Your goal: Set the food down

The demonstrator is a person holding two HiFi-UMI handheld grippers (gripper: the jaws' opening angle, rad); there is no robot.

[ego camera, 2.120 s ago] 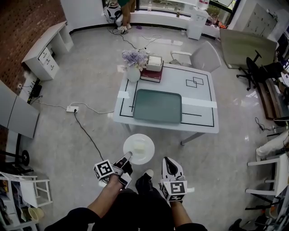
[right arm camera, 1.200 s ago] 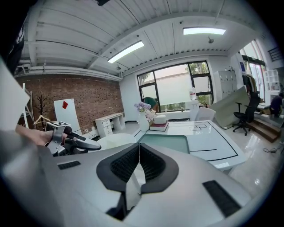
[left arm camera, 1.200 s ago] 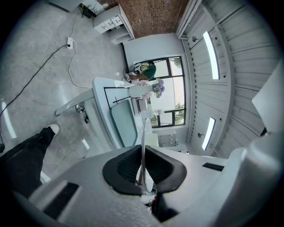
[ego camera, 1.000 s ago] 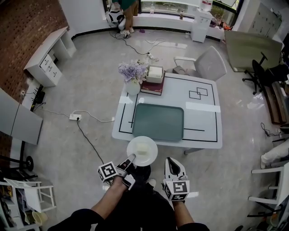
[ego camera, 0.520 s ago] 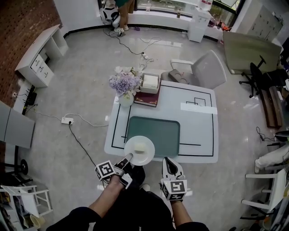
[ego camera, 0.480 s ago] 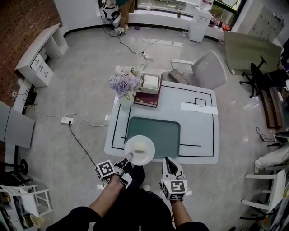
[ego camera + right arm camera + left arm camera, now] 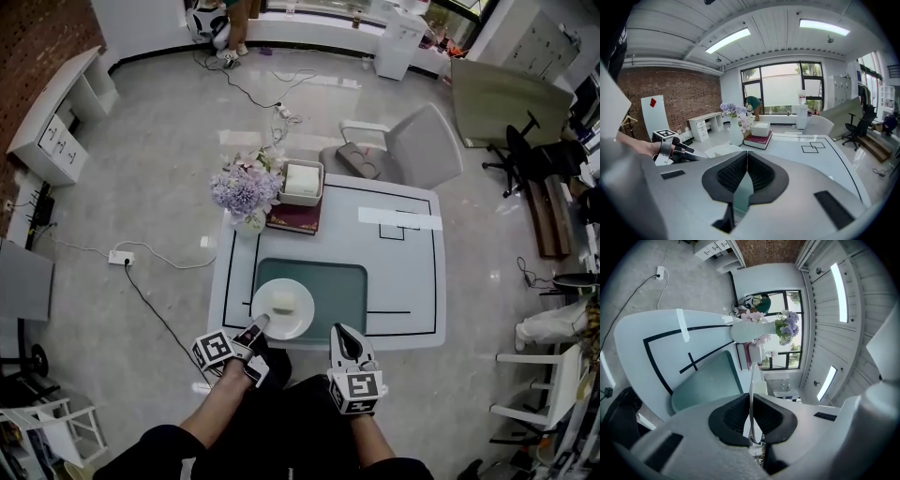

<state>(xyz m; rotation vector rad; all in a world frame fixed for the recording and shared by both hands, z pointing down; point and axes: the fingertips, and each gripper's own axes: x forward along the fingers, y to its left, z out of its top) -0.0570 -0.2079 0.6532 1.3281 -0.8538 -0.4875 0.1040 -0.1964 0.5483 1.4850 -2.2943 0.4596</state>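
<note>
A white plate [image 7: 296, 317] carries a pale block of food [image 7: 282, 301]. My left gripper [image 7: 256, 325] is shut on the plate's near rim and holds it level over the near left part of the green tray [image 7: 333, 292] on the white table [image 7: 408, 281]. In the left gripper view the plate rim [image 7: 751, 394] runs edge-on between the two dark pads. My right gripper [image 7: 341, 334] hangs to the plate's right, at the table's near edge, shut with nothing in it. The right gripper view shows the plate [image 7: 723, 150] and the left gripper [image 7: 684, 152] to the left.
At the table's far left stand a vase of purple flowers [image 7: 244, 193], a dark red book [image 7: 292, 218] and a white box [image 7: 303, 180]. A grey chair [image 7: 405, 145] sits behind the table. A cable and power strip [image 7: 120, 256] lie on the floor to the left.
The table has come closer and both grippers have advanced with the plate. The plate was over the floor in front of the table; now it is over the tray's near left part.
</note>
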